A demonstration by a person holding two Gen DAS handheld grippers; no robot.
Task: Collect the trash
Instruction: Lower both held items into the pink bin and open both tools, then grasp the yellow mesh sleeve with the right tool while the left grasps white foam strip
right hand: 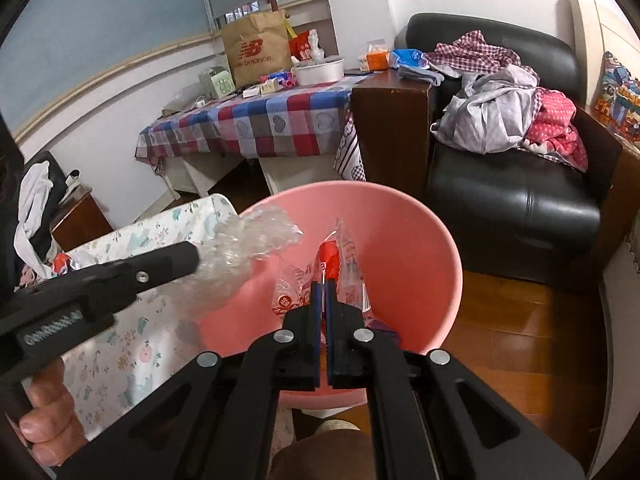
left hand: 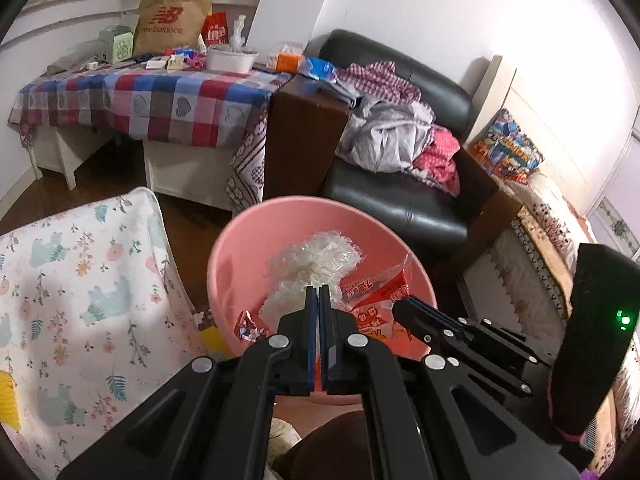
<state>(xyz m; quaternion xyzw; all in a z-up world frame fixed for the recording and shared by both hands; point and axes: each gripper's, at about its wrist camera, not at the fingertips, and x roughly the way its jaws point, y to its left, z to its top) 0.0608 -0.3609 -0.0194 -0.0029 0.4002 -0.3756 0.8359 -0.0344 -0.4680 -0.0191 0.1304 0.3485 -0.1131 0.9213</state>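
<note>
A pink plastic basin (left hand: 232, 256) (right hand: 420, 264) stands on the floor below both grippers. My left gripper (left hand: 319, 289) is shut on a crumpled clear plastic wrap (left hand: 320, 260) and holds it over the basin; the wrap also shows in the right wrist view (right hand: 244, 252), at the tip of the left gripper (right hand: 192, 258). My right gripper (right hand: 322, 283) is shut on a red and clear snack wrapper (right hand: 340, 260) over the basin; it shows in the left wrist view (left hand: 404, 304) with the wrapper (left hand: 376, 300). A small crumpled wrapper (left hand: 248, 324) lies at the basin's near left.
A floral cloth surface (left hand: 80, 300) lies left of the basin. A black leather armchair (left hand: 420, 200) piled with clothes stands behind it, next to a brown cabinet (left hand: 304, 148) and a checked-cloth table (left hand: 140, 100) with a paper bag. Wooden floor (right hand: 520, 340) lies right.
</note>
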